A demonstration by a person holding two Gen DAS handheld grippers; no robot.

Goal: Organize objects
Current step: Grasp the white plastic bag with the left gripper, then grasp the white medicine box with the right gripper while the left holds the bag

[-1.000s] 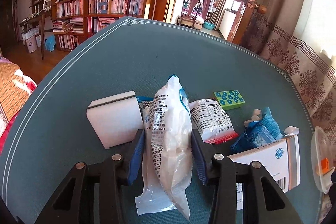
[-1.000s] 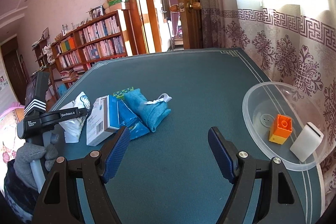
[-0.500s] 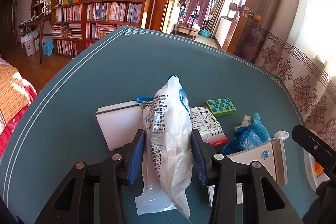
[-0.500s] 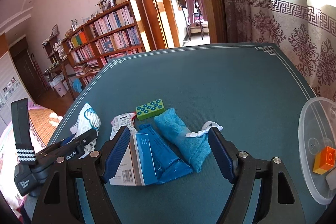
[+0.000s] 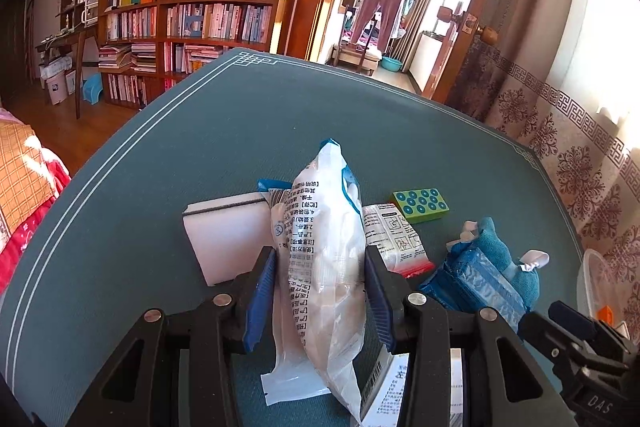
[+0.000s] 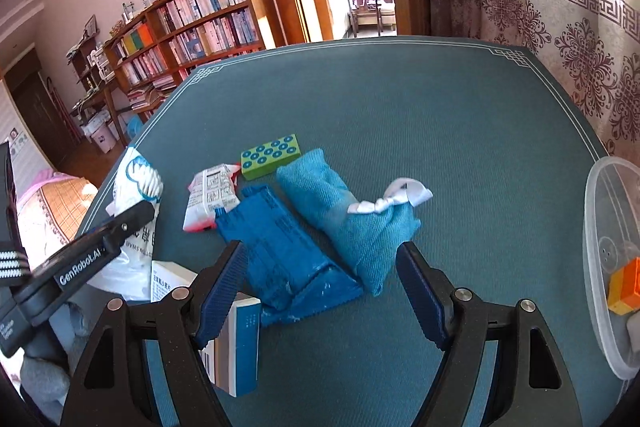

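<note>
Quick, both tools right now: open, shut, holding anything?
Left tool: shut on the white plastic packet.
Right tool: open, holding nothing, over the blue packet and blue cloth pouch.

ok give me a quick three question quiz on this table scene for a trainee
1. True or false: the left gripper is shut on the white plastic packet.
2. Which lies nearest the right gripper? A) green studded block B) blue cloth bundle C) orange brick
3. Fill in: the orange brick sits inside the clear ____.

Key: 1 true; 2 B, with the right jaws open and empty; 3 bowl.
</note>
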